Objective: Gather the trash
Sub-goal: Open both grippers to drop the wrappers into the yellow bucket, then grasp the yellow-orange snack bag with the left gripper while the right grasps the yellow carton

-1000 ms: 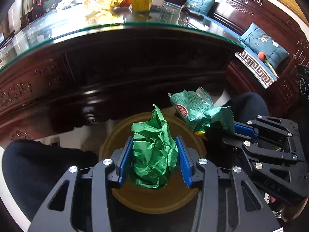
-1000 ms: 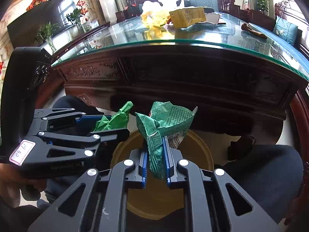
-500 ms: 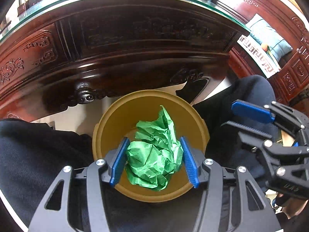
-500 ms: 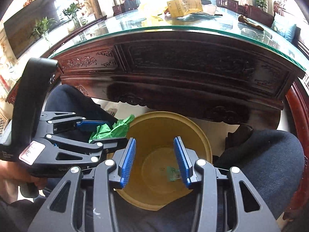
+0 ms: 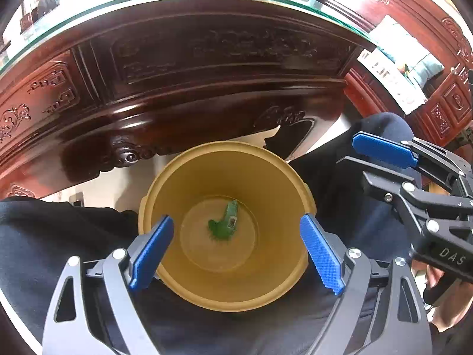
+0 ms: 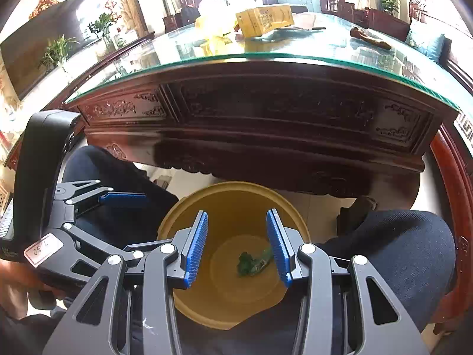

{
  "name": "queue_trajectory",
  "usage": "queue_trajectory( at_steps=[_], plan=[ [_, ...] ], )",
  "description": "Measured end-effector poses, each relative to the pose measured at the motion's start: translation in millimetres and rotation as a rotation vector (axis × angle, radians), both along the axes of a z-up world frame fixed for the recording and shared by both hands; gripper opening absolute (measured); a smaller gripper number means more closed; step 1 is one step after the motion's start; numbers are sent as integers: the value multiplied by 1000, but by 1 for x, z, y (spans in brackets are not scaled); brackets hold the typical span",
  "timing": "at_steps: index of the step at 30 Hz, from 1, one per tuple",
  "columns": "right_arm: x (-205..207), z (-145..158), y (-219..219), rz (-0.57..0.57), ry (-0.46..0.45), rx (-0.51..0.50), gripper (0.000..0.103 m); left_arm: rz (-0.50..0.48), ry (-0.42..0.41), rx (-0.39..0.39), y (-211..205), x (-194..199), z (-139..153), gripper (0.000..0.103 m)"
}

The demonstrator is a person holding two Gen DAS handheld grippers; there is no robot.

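Note:
A yellow bin [image 5: 224,145] [image 6: 236,185] stands on the floor between a seated person's legs. Green trash [image 5: 224,224] [image 6: 251,261], crumpled and with a barcode showing, lies at its bottom. My left gripper [image 5: 236,219] hangs over the bin's mouth. Its jaws are opening and nothing is between them. My right gripper [image 6: 237,213] is also above the bin, open and holding nothing. Each gripper shows at the side of the other's view: the right gripper [image 5: 381,162] and the left gripper [image 6: 124,196].
A carved dark wood table [image 5: 207,59] [image 6: 266,112] with a glass top rises just behind the bin. On it sit a yellow box [image 6: 266,19] and a yellow bag [image 6: 215,29]. Dark-trousered legs [image 5: 59,236] [image 6: 399,245] flank the bin. A cushioned bench [image 5: 425,68] stands far right.
The right gripper opened and let its green wrapper fall into the bin. The left gripper then spread its jaws and the green paper ball dropped in too. The left view tilted down.

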State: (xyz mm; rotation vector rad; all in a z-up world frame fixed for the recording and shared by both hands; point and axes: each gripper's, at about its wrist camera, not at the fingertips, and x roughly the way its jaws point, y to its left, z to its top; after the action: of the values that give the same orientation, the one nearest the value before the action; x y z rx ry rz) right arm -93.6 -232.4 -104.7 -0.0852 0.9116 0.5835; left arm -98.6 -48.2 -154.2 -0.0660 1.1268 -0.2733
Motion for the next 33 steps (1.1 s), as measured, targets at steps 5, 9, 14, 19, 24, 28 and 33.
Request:
queue_trajectory(
  at_steps=[5, 9, 14, 19, 24, 28, 33],
  plan=[
    [10, 16, -2, -15, -63, 45, 43, 57, -101, 19, 13, 6, 22, 89],
    [28, 36, 2, -38, -135, 61, 45, 151, -241, 52, 31, 21, 55, 92],
    [59, 68, 13, -62, -229, 91, 52, 233, -368, 103, 45, 56, 92, 99],
    [96, 92, 27, -116, -311, 104, 66, 304, -455, 133, 59, 100, 117, 99],
    [143, 96, 46, -155, -306, 114, 72, 373, -452, 103, 81, 144, 124, 99],
    [175, 91, 63, -165, -278, 113, 72, 393, -435, 53, 98, 157, 121, 99],
    [197, 78, 83, -162, -229, 76, 72, 388, -412, 46, 113, 170, 113, 99]
  ],
)
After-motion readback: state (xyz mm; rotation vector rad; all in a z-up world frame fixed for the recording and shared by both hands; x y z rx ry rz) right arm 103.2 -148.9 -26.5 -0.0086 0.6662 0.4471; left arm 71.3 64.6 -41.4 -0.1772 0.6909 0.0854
